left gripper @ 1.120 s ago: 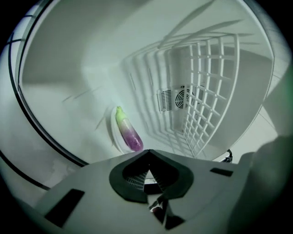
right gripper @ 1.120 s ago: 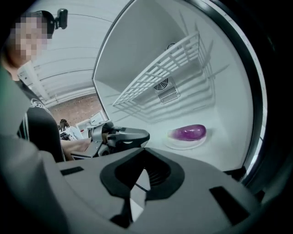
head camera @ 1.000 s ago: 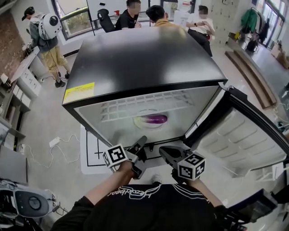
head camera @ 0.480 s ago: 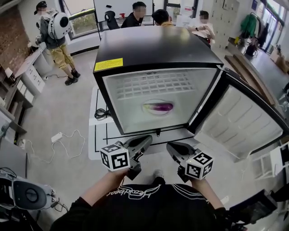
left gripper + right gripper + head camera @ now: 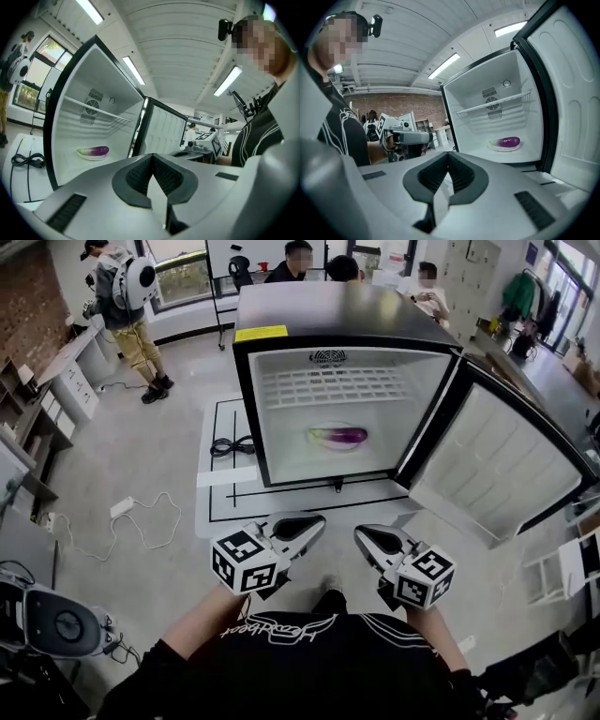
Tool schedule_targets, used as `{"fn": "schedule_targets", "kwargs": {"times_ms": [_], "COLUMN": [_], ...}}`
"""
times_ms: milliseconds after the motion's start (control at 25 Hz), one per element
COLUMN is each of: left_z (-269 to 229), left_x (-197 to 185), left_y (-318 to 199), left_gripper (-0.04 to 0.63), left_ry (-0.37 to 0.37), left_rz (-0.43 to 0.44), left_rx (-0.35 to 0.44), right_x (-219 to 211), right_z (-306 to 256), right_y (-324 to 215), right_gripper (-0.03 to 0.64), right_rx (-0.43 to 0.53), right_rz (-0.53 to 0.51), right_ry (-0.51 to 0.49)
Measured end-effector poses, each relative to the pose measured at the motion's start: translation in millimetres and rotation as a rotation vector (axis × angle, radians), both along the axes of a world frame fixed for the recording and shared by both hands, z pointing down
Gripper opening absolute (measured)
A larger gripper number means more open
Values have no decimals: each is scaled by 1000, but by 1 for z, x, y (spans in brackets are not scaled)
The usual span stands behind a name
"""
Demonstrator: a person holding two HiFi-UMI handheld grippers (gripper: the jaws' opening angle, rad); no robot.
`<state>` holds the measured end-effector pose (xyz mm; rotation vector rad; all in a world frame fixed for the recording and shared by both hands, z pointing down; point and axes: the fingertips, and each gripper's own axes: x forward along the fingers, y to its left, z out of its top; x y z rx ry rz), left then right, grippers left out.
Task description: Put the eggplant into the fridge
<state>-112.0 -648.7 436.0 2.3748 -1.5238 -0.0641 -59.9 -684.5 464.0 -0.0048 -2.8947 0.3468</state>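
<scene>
The purple eggplant (image 5: 339, 436) lies on a white plate (image 5: 319, 441) on the floor of the open fridge (image 5: 246, 399). It also shows in the left gripper view as the eggplant (image 5: 97, 151) and in the right gripper view as the eggplant (image 5: 507, 141). My left gripper (image 5: 317, 521) and right gripper (image 5: 360, 533) hover side by side over the floor, well back from the fridge opening. Both are shut and hold nothing. The left gripper (image 5: 152, 158) and the right gripper (image 5: 449, 157) show their pads pressed together.
The fridge door (image 5: 497, 470) stands swung open to the right. A wire shelf (image 5: 328, 385) spans the upper part of the fridge. A black cable (image 5: 230, 446) lies on the floor mat at the left. Several people stand or sit behind the fridge, and shelves line the left wall.
Both grippers have drawn back from the fridge opening, so the whole fridge now shows farther off. The left gripper has rolled. The eggplant has stayed on its plate.
</scene>
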Motion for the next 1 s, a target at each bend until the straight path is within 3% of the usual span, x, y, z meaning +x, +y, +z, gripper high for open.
{"fn": "schedule_targets", "kwargs": {"times_ms": [240,400,560,1000], "left_z": [14,17,19,25], "left_x": [3,16,22,25], "left_y": [21,30,31,32], "left_gripper": [8,8,8,8], "left_ry": [8,-6,35,51], "left_rz": [-23,6,20,39], "left_rx": [-9,-13,-30,-44], "right_x": [3,5,9,12], "right_z": [7,4,6,20], "right_y": [19,28,31,37], "right_gripper": [6,6,6,6], "right_rx": [-12,4,7,-5], "right_rz": [-14,-19,-8,-3], "right_ry": [5,-10,-6,23]}}
